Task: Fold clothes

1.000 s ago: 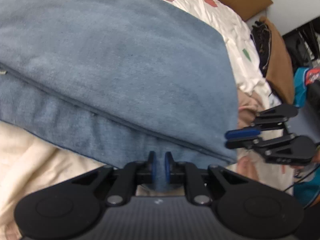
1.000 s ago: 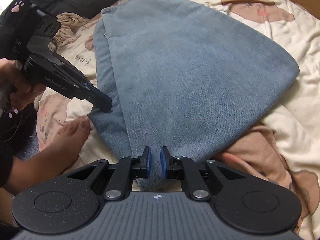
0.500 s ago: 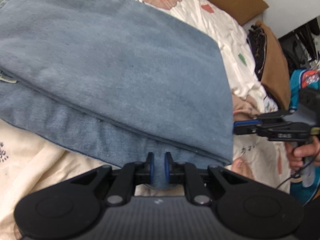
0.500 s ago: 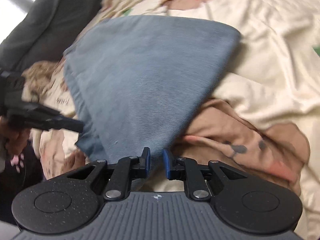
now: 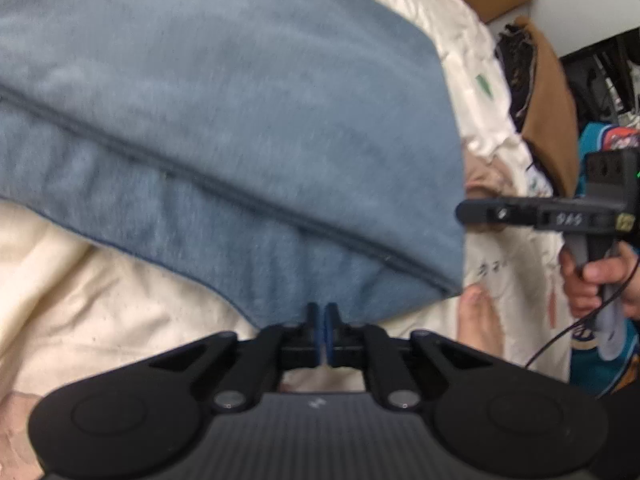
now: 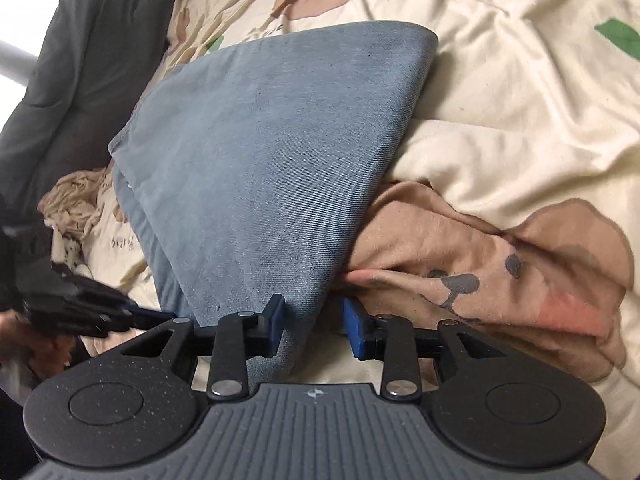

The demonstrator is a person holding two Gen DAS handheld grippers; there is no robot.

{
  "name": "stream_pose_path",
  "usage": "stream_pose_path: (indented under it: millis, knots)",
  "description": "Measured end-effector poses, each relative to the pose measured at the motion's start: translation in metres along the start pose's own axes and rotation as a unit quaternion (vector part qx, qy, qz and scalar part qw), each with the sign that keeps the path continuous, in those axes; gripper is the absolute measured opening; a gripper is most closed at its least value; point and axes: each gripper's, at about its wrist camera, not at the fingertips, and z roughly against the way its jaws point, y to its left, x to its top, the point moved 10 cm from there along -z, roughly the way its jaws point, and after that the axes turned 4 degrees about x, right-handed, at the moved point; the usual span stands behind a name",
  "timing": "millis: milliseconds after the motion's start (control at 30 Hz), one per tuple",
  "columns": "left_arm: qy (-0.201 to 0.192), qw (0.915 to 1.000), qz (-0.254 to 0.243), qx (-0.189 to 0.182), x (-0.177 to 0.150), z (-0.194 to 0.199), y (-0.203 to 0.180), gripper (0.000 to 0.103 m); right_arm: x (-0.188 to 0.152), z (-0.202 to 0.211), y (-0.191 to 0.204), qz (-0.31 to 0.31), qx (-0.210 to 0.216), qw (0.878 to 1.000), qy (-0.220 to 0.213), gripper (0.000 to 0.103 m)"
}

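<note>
Denim garment [image 6: 272,152] lies folded on the bed [image 6: 500,92]. Left gripper [image 5: 321,322] has its jaws pinched together at the near hem; right gripper [image 6: 312,326] has just been opening, its jaws apart around the corner. Next probably comes smoothing or another fold.

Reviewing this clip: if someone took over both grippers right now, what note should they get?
Left gripper: shut at the near edge of the blue denim garment; I can't tell whether it pinches any cloth.
Right gripper: open. Its jaws have just been opening, and the garment's near corner sits between them, unclamped.
Garment: lies folded in layers on the cream bed cover, with one edge against a crumpled tan garment.
Done: this fold looks laid down.
Left: probably draw both grippers clear, check the edges, then start on the tan garment.
</note>
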Motion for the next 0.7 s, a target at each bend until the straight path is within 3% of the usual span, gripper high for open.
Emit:
stream_pose_path:
  millis: [267,467,567,633,700]
  knots:
    - [0.0,0.9999,0.01,-0.01,0.002,0.005,0.002,0.002,0.006,-0.008,-0.007,-0.067,0.053,0.996,-0.023,0.033]
    - [-0.028,0.9991,0.027,-0.017,0.017,0.029,0.012,0.005,0.01,0.001,-0.001,-0.101,0.108,0.988,-0.04,0.034]
    - [-0.04,0.9976,0.056,-0.011,0.021,0.034,0.028,0.012,0.013,0.006,-0.002,-0.132,0.136,0.98,-0.056,0.034]
    - [-0.051,0.9947,0.089,-0.008,0.023,0.036,0.042,0.025,0.015,0.002,-0.004,-0.148,0.142,0.977,-0.063,0.034]
    - [-0.064,0.9907,0.12,-0.009,0.026,0.04,0.055,0.03,0.017,-0.003,-0.007,-0.161,0.145,0.974,-0.069,0.034]
